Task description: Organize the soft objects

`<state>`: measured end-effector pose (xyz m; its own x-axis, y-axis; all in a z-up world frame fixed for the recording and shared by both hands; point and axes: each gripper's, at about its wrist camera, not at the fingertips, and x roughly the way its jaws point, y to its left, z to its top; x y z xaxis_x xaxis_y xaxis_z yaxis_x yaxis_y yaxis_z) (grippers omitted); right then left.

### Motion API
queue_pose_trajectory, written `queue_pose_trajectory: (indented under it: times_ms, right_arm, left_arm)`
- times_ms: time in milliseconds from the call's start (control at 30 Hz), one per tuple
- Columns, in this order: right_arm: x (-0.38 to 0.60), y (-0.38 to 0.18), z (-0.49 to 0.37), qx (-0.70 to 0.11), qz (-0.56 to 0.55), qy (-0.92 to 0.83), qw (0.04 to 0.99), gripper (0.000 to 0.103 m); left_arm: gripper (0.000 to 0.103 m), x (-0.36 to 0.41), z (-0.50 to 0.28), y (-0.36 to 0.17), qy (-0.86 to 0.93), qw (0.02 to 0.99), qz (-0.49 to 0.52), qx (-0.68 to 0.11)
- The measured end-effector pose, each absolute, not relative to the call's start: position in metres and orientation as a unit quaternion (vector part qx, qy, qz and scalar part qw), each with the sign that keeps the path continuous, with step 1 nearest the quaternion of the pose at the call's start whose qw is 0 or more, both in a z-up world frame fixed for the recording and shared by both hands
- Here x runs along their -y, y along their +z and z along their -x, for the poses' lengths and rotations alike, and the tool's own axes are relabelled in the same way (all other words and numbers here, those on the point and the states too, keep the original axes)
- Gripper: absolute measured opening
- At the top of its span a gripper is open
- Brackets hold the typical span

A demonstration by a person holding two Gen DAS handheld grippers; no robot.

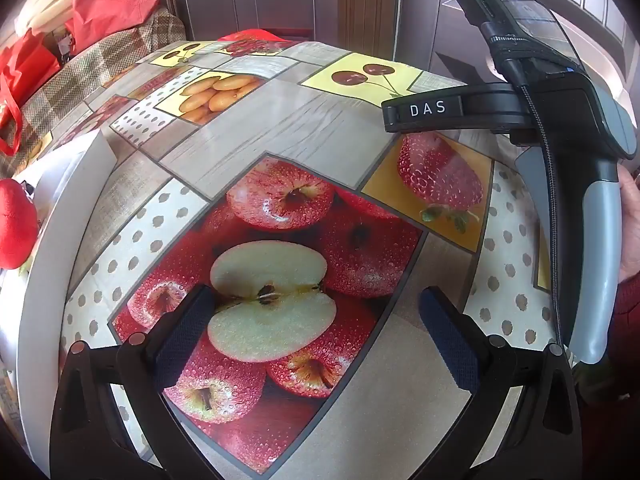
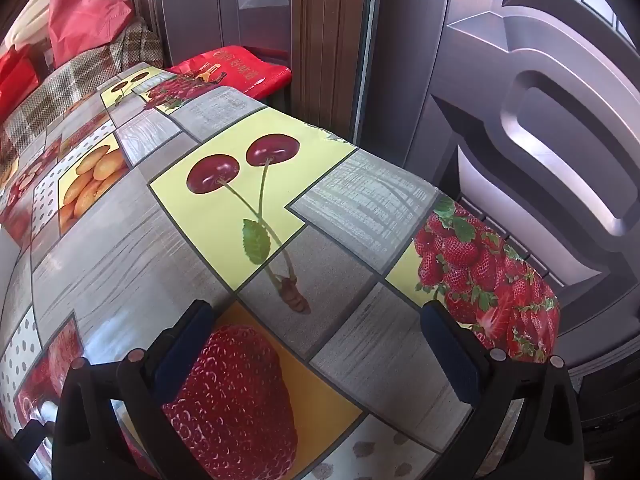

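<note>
Fruit prints cover the tablecloth (image 1: 248, 128) that fills both views, with dark doors behind it. Your left gripper (image 1: 316, 312) is spread wide and holds nothing; it hangs over the printed apples. Your right gripper (image 2: 316, 320) is also spread wide and empty, above the printed strawberry, and its body shows at 2 o'clock in the left view. The only soft thing you can see is a red plush (image 1: 16, 224) at 9 o'clock in the left view, inside a white box (image 1: 76, 184), and only partly visible. It looks light and squashy, so it should not slip. Take it across its fullest part and close gently.
</note>
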<state>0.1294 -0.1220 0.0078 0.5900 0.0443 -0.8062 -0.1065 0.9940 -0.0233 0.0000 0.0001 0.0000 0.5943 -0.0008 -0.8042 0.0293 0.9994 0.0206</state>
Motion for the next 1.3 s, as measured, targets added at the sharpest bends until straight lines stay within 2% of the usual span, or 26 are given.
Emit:
queue_pose_trajectory:
  times_ms: [1300]
  right_arm:
    - [0.1204,0.0078,-0.1293,-0.451,0.04,0.04,0.891,0.103]
  left_arm:
    - [0.102,-0.0032,0.0008,0.0015,-0.009,0.893,-0.015,-0.45]
